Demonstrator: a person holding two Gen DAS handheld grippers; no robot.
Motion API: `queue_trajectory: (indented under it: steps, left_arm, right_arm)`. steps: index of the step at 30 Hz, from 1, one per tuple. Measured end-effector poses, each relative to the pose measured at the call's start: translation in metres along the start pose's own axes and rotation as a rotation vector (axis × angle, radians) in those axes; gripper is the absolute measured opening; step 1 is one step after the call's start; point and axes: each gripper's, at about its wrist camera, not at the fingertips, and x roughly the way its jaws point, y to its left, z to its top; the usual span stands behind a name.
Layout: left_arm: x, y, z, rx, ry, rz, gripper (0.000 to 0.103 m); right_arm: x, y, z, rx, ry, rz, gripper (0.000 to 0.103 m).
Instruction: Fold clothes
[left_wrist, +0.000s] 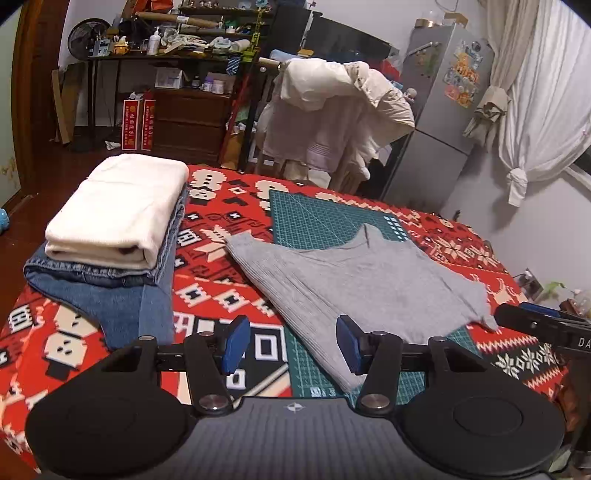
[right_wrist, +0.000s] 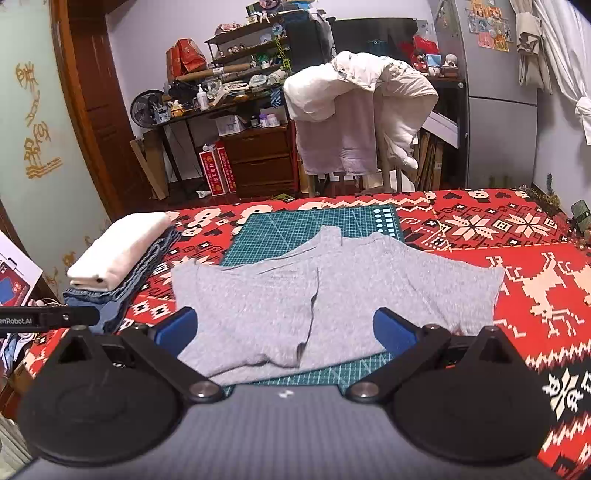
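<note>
Far left on the red patterned blanket (left_wrist: 221, 291): a folded cream garment (left_wrist: 114, 214) stacked on folded blue jeans (left_wrist: 122, 295). Next, the left gripper (left_wrist: 291, 343), blue pads (left_wrist: 236, 345) spread apart, nothing between them, hovering over the near left edge of the grey shirt (left_wrist: 369, 280). In the middle, grey shirt lying flat, partly folded, across the green cutting mat (left_wrist: 317, 218) and spilling onto the blanket. Further right, the right gripper (right_wrist: 284, 328), fingers spread wide, empty, poised at the shirt's near hem. Behind the bed, a chair draped with pale laundry (right_wrist: 354, 110).
</note>
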Motion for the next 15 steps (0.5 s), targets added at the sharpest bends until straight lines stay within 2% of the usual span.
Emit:
queue_trajectory:
  steps: [4, 6, 10, 13, 15]
  left_arm:
    - [0.012, 0.007, 0.012, -0.001, -0.009, -0.010, 0.050]
    - [0.019, 0.011, 0.019, 0.012, -0.015, -0.031, 0.045]
    - [0.037, 0.016, 0.031, 0.040, -0.016, -0.040, 0.045]
    - [0.055, 0.023, 0.038, 0.045, -0.012, -0.048, 0.044]
    - [0.069, 0.028, 0.041, 0.047, -0.005, -0.052, 0.039]
  right_arm:
    - [0.021, -0.013, 0.014, 0.049, 0.016, 0.008, 0.102]
    - [0.032, -0.019, 0.022, 0.067, 0.022, 0.010, 0.102]
    - [0.060, -0.030, 0.036, 0.086, 0.043, 0.020, 0.102]
    - [0.083, -0.037, 0.045, 0.101, 0.061, 0.034, 0.094]
    - [0.098, -0.042, 0.050, 0.111, 0.072, 0.043, 0.088]
